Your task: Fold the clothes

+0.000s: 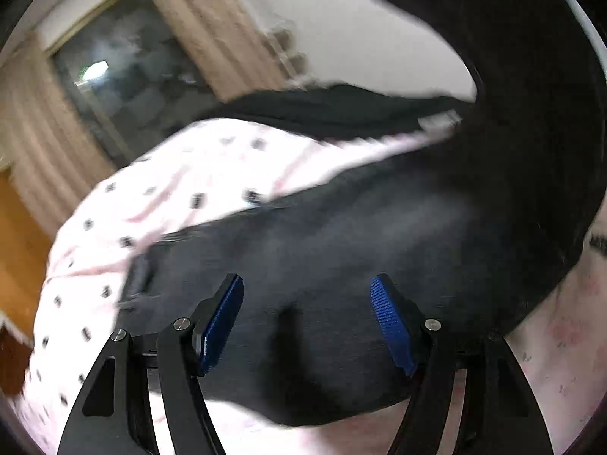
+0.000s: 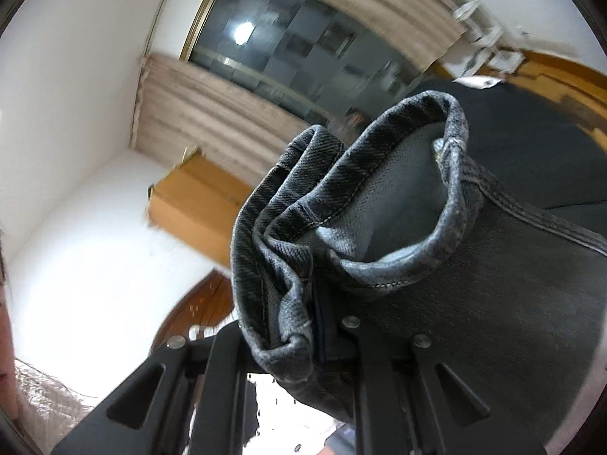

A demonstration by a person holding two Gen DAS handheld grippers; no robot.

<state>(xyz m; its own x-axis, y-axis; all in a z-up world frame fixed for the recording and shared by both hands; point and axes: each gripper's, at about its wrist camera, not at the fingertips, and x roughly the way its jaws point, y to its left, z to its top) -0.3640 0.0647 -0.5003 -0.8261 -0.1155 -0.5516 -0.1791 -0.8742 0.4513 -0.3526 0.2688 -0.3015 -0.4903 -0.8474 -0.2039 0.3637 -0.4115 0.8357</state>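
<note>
Dark grey jeans lie across a pink patterned bedsheet in the left wrist view, with one part rising up the right side. My left gripper is open just above the denim, its blue pads spread apart and holding nothing. In the right wrist view my right gripper is shut on the bunched hem of a jeans leg, lifted up in the air; the fingers are mostly hidden by the cloth.
A window with beige curtains is behind. A cardboard box stands by the white wall. Wooden furniture stands at the bed's left edge. A person's face edge shows at far left.
</note>
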